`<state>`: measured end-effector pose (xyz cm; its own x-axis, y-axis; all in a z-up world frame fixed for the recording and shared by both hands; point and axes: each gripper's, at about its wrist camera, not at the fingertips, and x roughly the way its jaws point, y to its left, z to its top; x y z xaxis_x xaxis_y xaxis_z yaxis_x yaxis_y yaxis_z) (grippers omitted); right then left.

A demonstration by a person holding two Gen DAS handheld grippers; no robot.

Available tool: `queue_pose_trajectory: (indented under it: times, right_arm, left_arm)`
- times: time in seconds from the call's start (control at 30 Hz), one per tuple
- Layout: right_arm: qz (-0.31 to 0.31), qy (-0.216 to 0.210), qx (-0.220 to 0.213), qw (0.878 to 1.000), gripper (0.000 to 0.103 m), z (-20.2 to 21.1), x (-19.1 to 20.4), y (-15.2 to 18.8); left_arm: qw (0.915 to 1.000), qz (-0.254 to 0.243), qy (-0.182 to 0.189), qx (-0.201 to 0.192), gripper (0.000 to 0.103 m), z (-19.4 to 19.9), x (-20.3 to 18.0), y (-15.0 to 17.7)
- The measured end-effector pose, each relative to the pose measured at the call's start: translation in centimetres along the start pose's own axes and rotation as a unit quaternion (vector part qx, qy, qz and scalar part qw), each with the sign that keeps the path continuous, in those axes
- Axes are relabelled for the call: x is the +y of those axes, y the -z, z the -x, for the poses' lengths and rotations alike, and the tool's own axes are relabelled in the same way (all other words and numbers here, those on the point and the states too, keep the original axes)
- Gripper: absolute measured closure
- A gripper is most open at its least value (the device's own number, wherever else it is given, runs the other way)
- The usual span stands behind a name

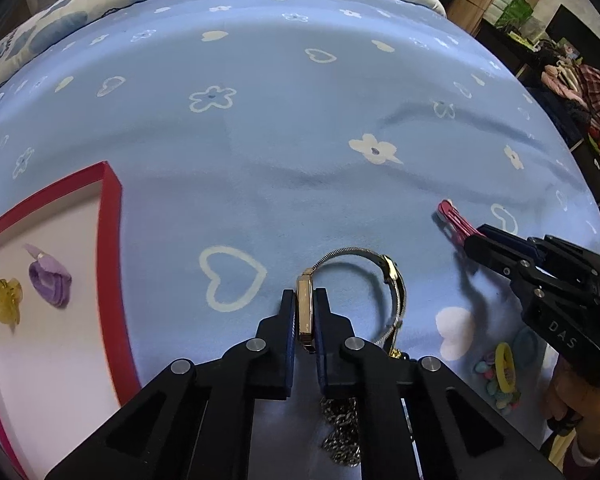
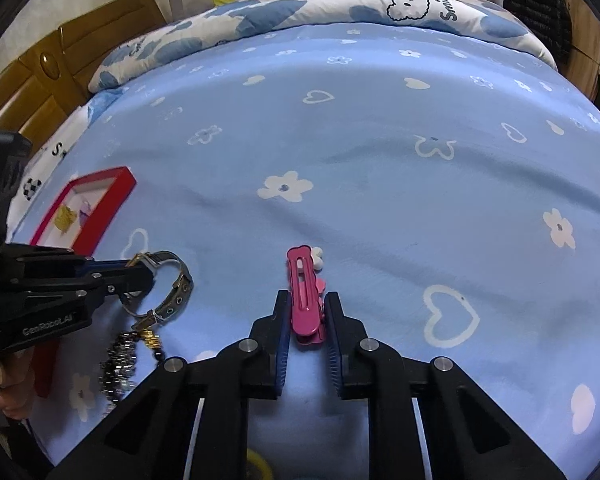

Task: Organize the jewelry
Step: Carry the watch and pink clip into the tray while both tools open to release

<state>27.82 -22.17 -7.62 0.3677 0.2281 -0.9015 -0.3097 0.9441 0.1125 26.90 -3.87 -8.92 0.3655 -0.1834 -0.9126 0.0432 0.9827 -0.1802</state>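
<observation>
My left gripper (image 1: 305, 300) is shut on the gold case of a wristwatch (image 1: 305, 312) with a metal mesh band, just above the blue sheet. It also shows in the right wrist view (image 2: 140, 270). My right gripper (image 2: 307, 302) is shut on a pink hair clip (image 2: 305, 292) that touches the sheet; the clip shows in the left wrist view (image 1: 454, 218). A red box (image 1: 112, 216) with a white floor lies at left, holding a yellow claw clip (image 1: 5, 294) and a purple scrunchie (image 1: 50, 278).
A dark chain necklace (image 1: 342, 436) lies under the left gripper. A yellow hair tie (image 1: 505, 366) and a pastel bead bracelet (image 1: 494, 388) lie at right. A patterned quilt (image 2: 300, 12) runs along the far side; a wooden headboard (image 2: 52, 72) stands at left.
</observation>
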Motion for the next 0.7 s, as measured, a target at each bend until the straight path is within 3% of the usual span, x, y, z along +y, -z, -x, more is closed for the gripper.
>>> queue_pose_trajectory:
  times: [0.43, 0.7]
  right_arm:
    - [-0.043, -0.047, -0.033, 0.997, 0.087, 2.9, 2.5, 0.9]
    - [-0.035, -0.08, -0.043, 0.995, 0.087, 3.7, 6.7, 0.8]
  left_arm:
    - [0.9987, 0.02, 0.018, -0.043, 0.096, 4.7, 2.2, 2.5]
    - [0.9964, 0.054, 0.014, -0.064, 0.096, 9.2, 6.3, 5.6]
